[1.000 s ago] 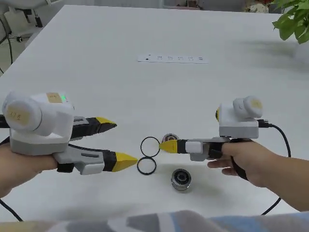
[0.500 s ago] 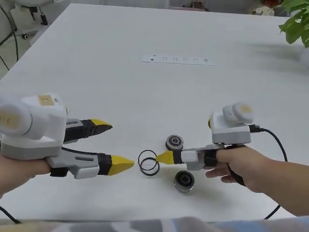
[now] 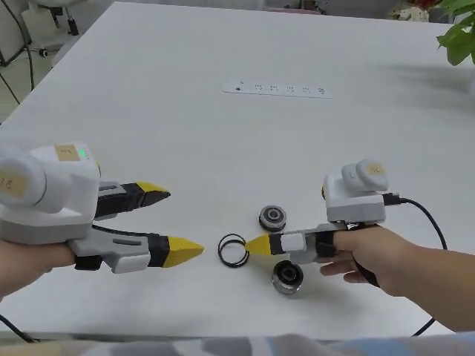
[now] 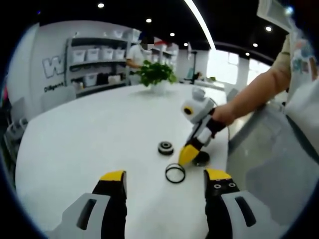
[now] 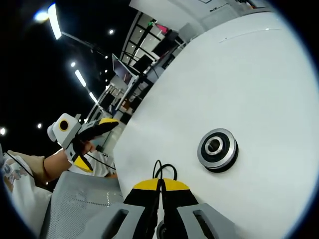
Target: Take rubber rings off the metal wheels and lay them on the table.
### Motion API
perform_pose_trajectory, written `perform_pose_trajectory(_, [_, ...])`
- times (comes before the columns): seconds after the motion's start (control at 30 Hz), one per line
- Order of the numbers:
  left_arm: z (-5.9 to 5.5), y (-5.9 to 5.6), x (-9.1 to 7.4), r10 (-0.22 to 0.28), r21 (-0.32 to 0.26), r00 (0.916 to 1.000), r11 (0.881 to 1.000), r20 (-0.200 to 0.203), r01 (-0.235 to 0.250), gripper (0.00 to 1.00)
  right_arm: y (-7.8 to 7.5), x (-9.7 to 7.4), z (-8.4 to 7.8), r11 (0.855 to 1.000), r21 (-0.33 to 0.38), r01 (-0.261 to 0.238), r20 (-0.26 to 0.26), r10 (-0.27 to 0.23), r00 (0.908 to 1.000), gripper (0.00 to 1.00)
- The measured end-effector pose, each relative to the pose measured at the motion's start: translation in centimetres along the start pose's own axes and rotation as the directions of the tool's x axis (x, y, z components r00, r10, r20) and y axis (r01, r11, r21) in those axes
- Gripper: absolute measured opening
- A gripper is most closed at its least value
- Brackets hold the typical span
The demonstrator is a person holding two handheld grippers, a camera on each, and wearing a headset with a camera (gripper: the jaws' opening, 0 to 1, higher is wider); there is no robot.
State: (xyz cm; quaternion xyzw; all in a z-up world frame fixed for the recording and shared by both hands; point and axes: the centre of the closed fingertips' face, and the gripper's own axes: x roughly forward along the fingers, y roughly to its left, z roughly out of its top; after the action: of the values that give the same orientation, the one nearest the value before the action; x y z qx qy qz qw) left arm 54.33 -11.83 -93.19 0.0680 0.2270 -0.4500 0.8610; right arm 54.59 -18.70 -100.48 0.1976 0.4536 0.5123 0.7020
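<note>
Two thin black rubber rings (image 3: 233,250) lie overlapping on the white table (image 3: 223,148). My right gripper (image 3: 252,245) is shut, its yellow tips pinching the edge of one ring (image 5: 164,172). One metal wheel (image 3: 272,217) stands just beyond the tips, also seen as the wheel (image 5: 217,148). A second wheel (image 3: 287,276) lies under the right hand. My left gripper (image 3: 174,222) is held open left of the rings, nothing between its jaws. In the left gripper view the rings (image 4: 175,173) lie ahead of the open left gripper (image 4: 165,177), and the far wheel (image 4: 166,148) is beyond them.
A white power strip (image 3: 278,90) lies further back on the table. A potted plant (image 3: 460,37) stands at the far right corner. A black cable (image 3: 423,215) trails from the right gripper. The table's front edge runs just below both hands.
The right gripper has carried one ring toward me and laid it over the other; the two rings were apart a second ago. The left gripper has barely moved. The head camera shifted.
</note>
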Motion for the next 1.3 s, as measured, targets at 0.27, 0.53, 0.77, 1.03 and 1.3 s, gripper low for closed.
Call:
perform_pose_trajectory(0.27, [-0.15, -0.05, 0.06, -0.002, -0.003, 1.0000, 1.000, -0.006, 0.002, 0.63, -0.47, -0.01, -0.27, 1.000, 0.001, 0.020, -0.008, -0.020, 0.9998, 0.00])
perform_pose_trajectory(0.53, [-0.35, -0.22, 0.06, -0.005, -0.006, 0.9999, 1.000, -0.013, 0.005, 0.63, -0.67, -0.09, -0.35, 0.999, -0.020, 0.039, -0.010, -0.039, 0.9992, 0.01])
perform_pose_trajectory(0.77, [-0.59, -0.48, 0.16, -0.013, -0.010, 0.9997, 1.000, -0.021, 0.013, 0.62, -0.46, -0.07, -0.52, 0.998, -0.050, 0.047, -0.021, -0.048, 0.9986, 0.05])
perform_pose_trajectory(1.03, [-0.69, -0.66, 0.11, -0.020, -0.010, 0.9994, 1.000, -0.030, 0.019, 0.61, -0.49, 0.18, -0.64, 0.974, -0.217, 0.059, -0.067, -0.075, 0.9949, 0.14])
perform_pose_trajectory(1.3, [-0.70, -0.66, 0.27, -0.024, -0.007, 0.9990, 1.000, -0.038, 0.023, 0.60, -0.56, 0.07, -0.91, 0.927, -0.368, 0.075, -0.100, -0.119, 0.9878, 0.21])
